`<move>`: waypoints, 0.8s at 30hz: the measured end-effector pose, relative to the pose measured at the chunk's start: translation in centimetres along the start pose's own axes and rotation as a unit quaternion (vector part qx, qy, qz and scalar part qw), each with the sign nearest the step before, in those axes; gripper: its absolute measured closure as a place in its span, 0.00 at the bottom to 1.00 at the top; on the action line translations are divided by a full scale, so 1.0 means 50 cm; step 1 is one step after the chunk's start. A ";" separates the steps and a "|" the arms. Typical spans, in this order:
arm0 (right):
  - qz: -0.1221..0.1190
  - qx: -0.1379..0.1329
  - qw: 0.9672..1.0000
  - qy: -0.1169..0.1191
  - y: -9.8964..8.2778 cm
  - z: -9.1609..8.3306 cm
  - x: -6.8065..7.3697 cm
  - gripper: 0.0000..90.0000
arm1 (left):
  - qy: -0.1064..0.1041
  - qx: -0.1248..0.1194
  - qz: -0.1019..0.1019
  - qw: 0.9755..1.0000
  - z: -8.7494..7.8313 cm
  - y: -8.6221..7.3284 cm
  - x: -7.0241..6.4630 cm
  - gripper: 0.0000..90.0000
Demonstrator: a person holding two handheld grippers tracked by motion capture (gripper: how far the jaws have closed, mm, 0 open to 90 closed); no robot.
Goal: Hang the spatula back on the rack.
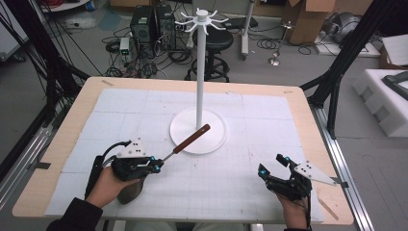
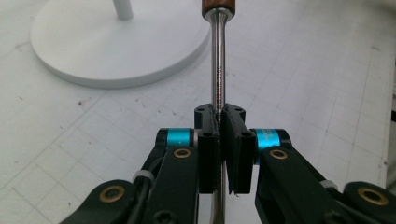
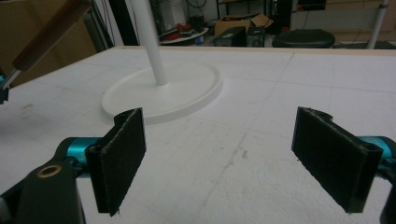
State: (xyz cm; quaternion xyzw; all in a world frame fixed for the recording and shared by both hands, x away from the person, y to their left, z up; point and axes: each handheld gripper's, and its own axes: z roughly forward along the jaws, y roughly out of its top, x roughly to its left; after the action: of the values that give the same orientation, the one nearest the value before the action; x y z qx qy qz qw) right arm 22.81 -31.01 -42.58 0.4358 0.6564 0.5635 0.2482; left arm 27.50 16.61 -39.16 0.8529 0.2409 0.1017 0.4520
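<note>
From the high view, the left gripper (image 1: 156, 166) has its fingers clamped on a utensil's (image 1: 191, 138) metal shaft, wooden handle angling over the stand's (image 1: 198, 124) base; hanging it probably remains.

In the left gripper view, the shaft (image 2: 217, 60) runs up between closed fingers.

In the right gripper view, the right gripper's (image 3: 233, 158) fingers gape apart above bare bench (image 3: 289, 79).

A black stool (image 1: 212, 44) stands on the floor beyond the surface's far edge, with two dark computer towers (image 1: 153, 23) and tangled cables (image 1: 144, 67) to its left. Cardboard boxes (image 1: 308, 19) sit past the far right corner.
</note>
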 end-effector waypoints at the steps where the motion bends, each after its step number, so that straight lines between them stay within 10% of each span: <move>1: -0.001 -0.001 1.000 0.004 0.003 0.002 0.004 0.19 | 0.001 -0.007 -0.003 1.000 -0.003 0.001 -0.001 0.93; 10: -0.006 -0.009 0.995 0.096 0.053 0.046 0.077 0.21 | 0.005 -0.076 -0.018 0.997 -0.028 0.017 -0.027 0.93; 19: -0.033 -0.013 0.982 0.187 0.143 0.111 0.165 0.21 | 0.006 -0.161 -0.018 0.987 -0.050 0.056 -0.061 0.93; 24: -0.058 -0.023 0.975 0.212 0.211 0.128 0.212 0.20 | 0.017 -0.172 -0.009 0.985 -0.048 0.072 -0.074 0.93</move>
State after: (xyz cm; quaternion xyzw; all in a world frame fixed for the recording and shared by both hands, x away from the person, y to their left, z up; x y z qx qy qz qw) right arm 25.85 -18.76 -32.28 0.2619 0.7049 0.6429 0.1455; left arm 24.50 14.77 -34.70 0.7582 0.2353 0.1518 0.5888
